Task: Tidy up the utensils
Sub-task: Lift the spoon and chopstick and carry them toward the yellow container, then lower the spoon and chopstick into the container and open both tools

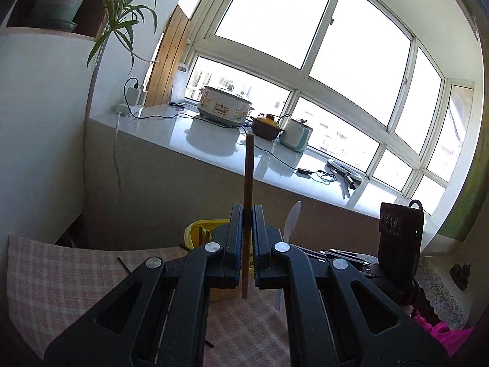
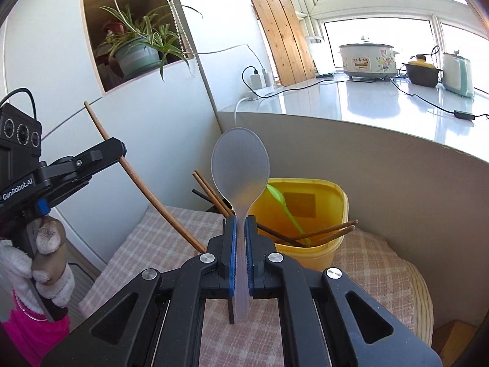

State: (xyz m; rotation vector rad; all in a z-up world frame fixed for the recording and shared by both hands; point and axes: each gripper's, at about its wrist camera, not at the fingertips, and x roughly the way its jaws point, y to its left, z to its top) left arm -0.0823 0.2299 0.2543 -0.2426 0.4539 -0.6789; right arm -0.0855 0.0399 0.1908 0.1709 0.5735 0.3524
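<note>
Clamped between the right gripper point(image 2: 241, 244) pads, a translucent spoon point(image 2: 240, 171) stands bowl-up just before the yellow tub point(image 2: 333, 195), which already holds chopsticks and a green spoon. Left gripper point(image 1: 247, 238) is likewise closed, on an upright brown chopstick point(image 1: 248, 177), the tub behind it (mostly hidden). Carry each over the rim, tip handles downward, and release only once well inside
</note>
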